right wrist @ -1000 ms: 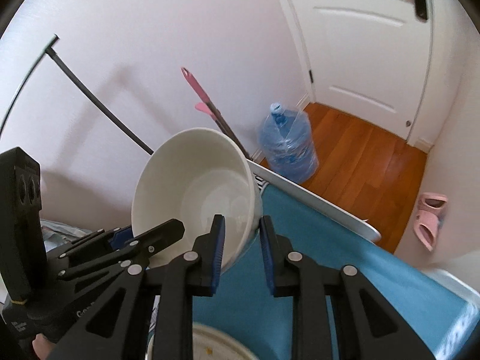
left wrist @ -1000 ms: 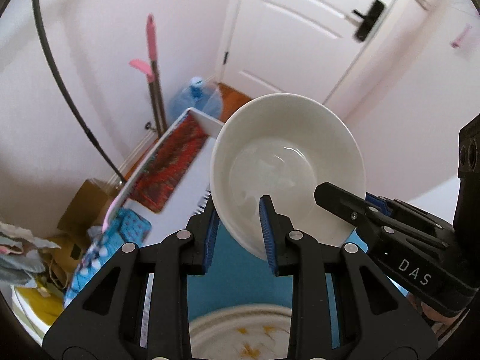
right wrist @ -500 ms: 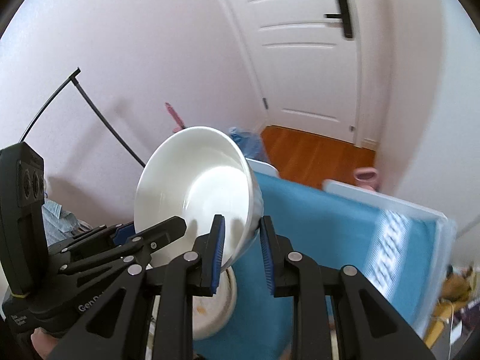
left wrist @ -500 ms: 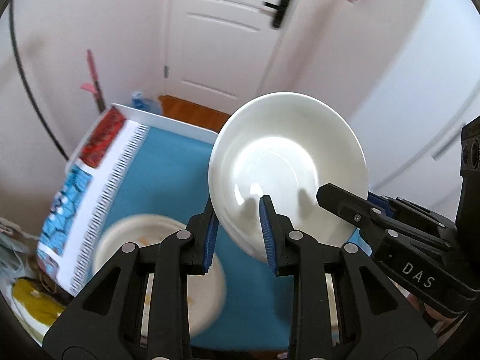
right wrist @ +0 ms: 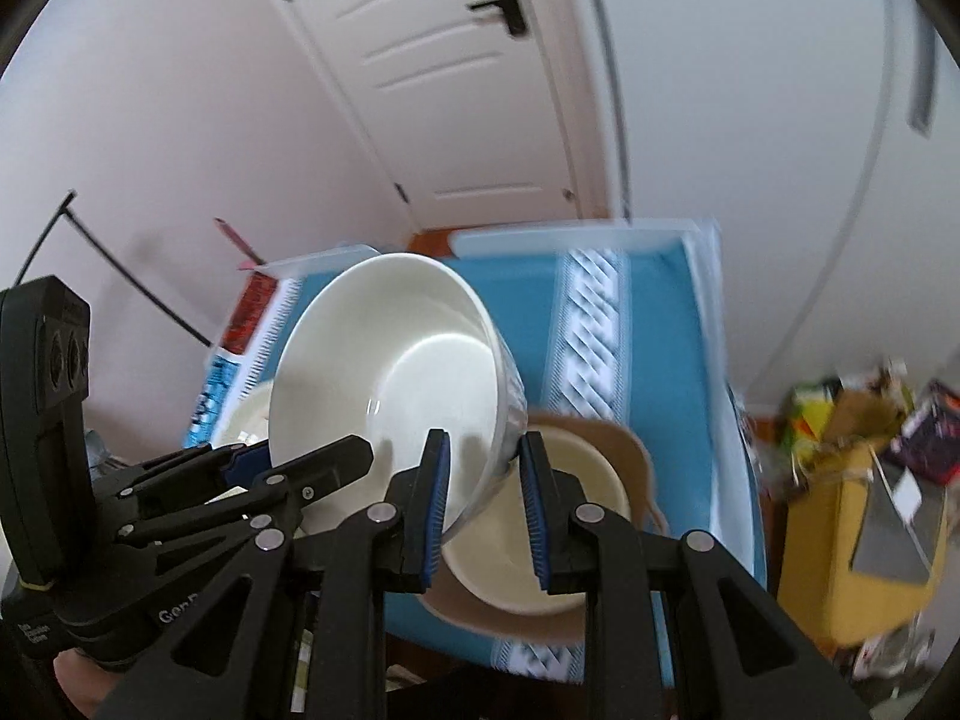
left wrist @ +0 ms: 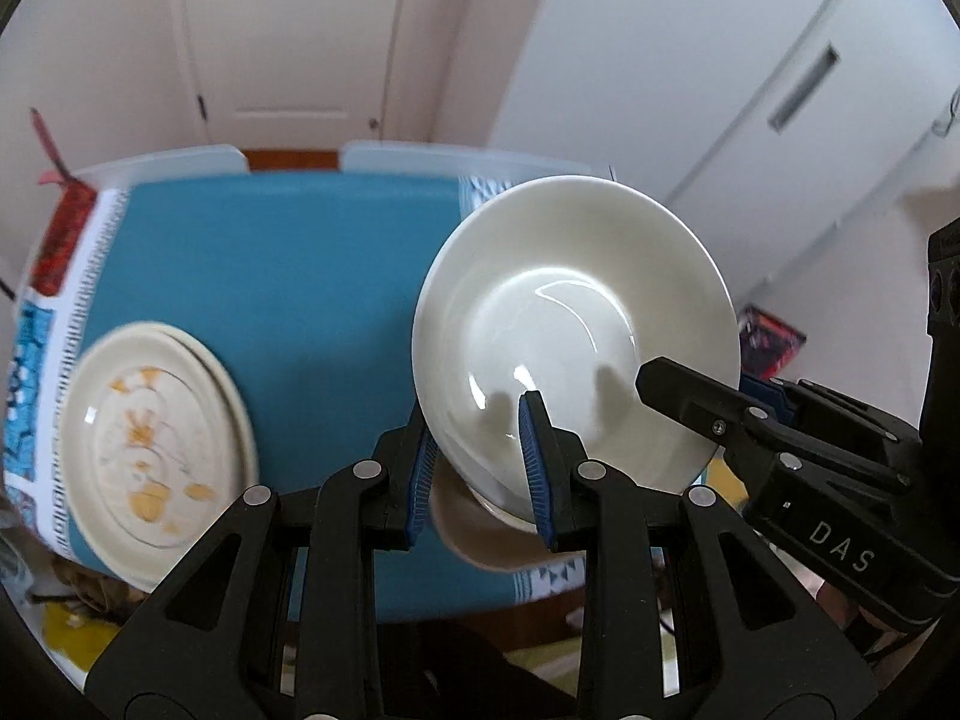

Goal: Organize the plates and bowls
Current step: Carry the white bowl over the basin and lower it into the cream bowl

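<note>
Both grippers carry one white bowl (left wrist: 570,324) by its rim above the table. In the left wrist view, my left gripper (left wrist: 477,438) is shut on the near rim, one pad inside and one outside. My right gripper (left wrist: 690,384) reaches in from the right onto the same rim. The right wrist view shows the bowl (right wrist: 408,372) tilted, my right gripper (right wrist: 483,450) shut on its wall and the left gripper (right wrist: 300,462) gripping from the left. A cream bowl on a brown plate (right wrist: 540,528) lies directly below. A stack of floral plates (left wrist: 150,432) lies to the left.
A blue patterned cloth (left wrist: 300,276) covers the table, with white chair backs at its far edge. A white door (right wrist: 456,90) and a white cabinet (left wrist: 750,90) stand behind. Boxes and clutter (right wrist: 852,480) crowd the floor on the right.
Both grippers swung sideways with the bowl, from over the table's corner by the wall to over the table. The floral plates slid left in view and the brown plate came in underneath.
</note>
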`<action>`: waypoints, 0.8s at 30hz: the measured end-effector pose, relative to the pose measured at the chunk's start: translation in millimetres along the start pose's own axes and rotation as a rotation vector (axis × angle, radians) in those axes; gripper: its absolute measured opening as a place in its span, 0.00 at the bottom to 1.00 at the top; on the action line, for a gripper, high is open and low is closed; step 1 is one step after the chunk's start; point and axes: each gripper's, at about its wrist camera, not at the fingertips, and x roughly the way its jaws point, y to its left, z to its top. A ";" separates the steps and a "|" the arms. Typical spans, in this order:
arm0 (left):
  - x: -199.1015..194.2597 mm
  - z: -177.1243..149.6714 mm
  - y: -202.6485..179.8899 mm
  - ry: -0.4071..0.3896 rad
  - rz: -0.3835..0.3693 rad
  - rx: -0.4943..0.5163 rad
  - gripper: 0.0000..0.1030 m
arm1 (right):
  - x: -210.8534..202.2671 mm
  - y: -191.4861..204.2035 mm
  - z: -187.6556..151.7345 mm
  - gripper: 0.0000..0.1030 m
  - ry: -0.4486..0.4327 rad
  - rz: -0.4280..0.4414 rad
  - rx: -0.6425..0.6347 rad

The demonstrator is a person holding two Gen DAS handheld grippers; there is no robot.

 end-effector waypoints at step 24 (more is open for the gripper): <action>70.7 -26.5 -30.7 0.160 0.134 0.224 0.24 | 43.4 -42.1 -54.3 0.21 0.079 -0.112 0.080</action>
